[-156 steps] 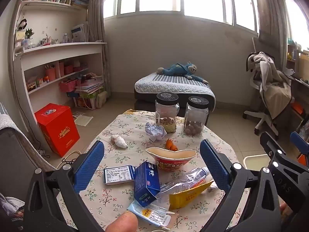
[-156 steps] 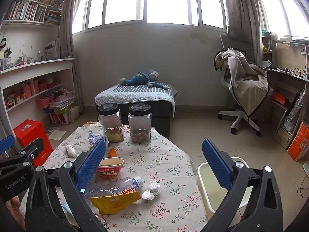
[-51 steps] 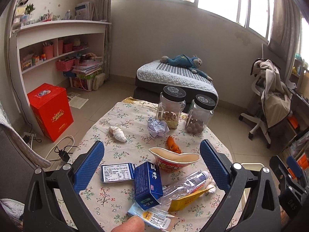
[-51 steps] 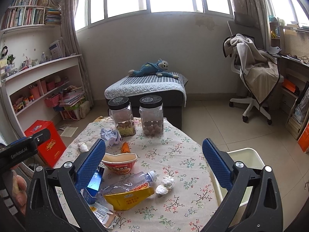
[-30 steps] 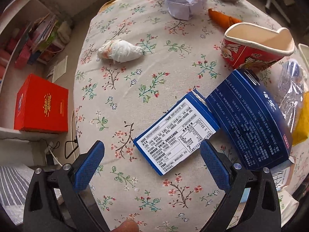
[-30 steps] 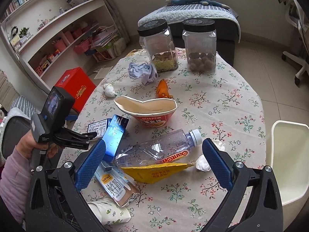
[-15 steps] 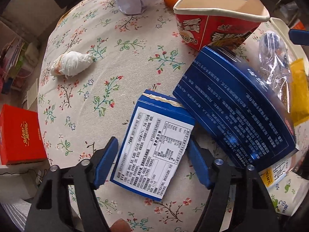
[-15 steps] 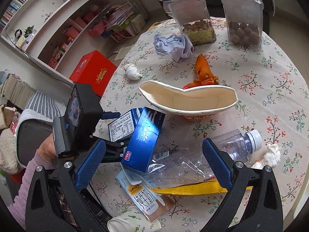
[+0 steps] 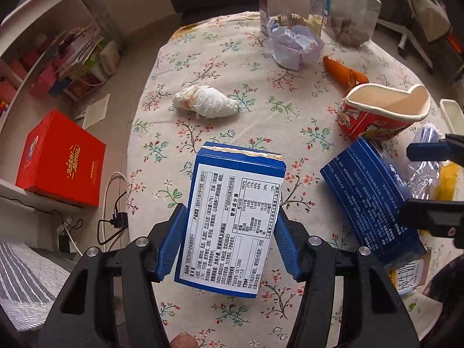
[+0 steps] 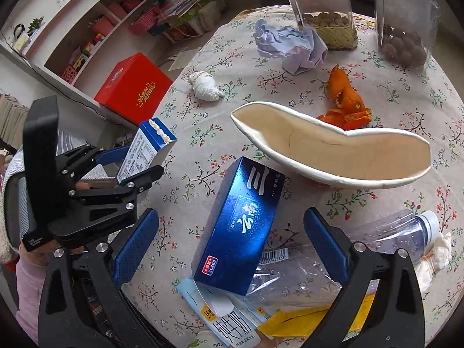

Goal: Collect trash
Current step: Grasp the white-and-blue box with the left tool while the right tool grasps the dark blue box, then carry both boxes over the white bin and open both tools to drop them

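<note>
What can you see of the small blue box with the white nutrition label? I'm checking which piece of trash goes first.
The small blue box is a flat cardboard carton, its white printed label facing up and its torn, ragged end pointing away. The left gripper is clamped on its two long sides, jaws having just closed. From the right wrist camera it looks tilted and lifted off the floral tablecloth.
</note>
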### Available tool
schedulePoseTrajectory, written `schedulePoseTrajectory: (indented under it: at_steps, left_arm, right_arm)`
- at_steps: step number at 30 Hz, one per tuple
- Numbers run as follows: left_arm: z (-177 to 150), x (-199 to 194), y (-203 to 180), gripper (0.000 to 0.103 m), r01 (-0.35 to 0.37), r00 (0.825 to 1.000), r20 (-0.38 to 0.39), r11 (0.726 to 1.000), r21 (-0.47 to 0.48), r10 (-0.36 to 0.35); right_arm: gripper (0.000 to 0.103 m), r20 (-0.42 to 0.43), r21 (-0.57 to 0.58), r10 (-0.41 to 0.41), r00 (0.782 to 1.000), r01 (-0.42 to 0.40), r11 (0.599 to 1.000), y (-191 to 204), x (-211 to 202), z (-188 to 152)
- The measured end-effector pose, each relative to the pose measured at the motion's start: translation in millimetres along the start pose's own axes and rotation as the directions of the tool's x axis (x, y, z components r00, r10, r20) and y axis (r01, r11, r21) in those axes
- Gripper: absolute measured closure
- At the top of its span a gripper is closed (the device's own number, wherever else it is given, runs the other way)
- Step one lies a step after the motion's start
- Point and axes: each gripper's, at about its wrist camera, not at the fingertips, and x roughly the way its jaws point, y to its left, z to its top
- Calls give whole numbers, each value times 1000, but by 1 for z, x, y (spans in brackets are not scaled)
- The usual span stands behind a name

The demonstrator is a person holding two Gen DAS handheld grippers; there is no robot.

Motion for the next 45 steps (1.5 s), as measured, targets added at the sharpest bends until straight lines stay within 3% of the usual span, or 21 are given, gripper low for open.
schedulePoseTrajectory:
  at_steps: [4, 5, 6, 8, 14, 20, 26, 36, 40, 45]
  left_arm:
    - [-1, -12, 3, 45, -12, 999, 29, 999, -44, 13]
    - [-2, -15, 4, 45, -16, 999, 37, 999, -49, 18]
    - [-2, -15, 5, 45, -19, 999, 45, 998, -54, 21]
    - [0, -17, 6, 45, -24, 998, 57, 998, -66, 28]
    - [4, -28, 13, 45, -23, 994, 107, 990, -140, 39]
    - [8, -60, 11, 45, -12, 981, 188, 979, -204, 51]
    - [7, -101, -4, 45, 7, 958, 280, 972, -236, 61]
    - [3, -151, -53, 45, 1, 926, 366, 966, -259, 97]
    - [2, -164, -80, 45, 27, 915, 395, 965, -259, 81]
    - [1, -178, -123, 45, 83, 896, 442, 967, -241, 33]
  right_arm:
    - [8, -43, -9, -8, 999, 7, 1000, 7, 22, -1]
    - [20, -52, -20, -15, 999, 14, 1000, 8, 27, -2]
    - [39, -65, -34, -18, 998, 16, 999, 9, 31, -4]
    - [61, -78, -50, -19, 997, 15, 999, 10, 33, -6]
    - [65, 59, -103, -19, 998, 25, 994, 20, 0, -7]
    - [65, 235, -141, -18, 972, 53, 989, 28, -55, -6]
    - [65, 389, -158, -49, 920, 119, 980, 24, -109, -18]
    - [65, 561, -128, -129, 817, 240, 962, 9, -180, -52]
    - [65, 603, -82, -178, 777, 283, 956, -7, -203, -65]
    - [65, 655, 0, -259, 710, 343, 939, -36, -233, -85]
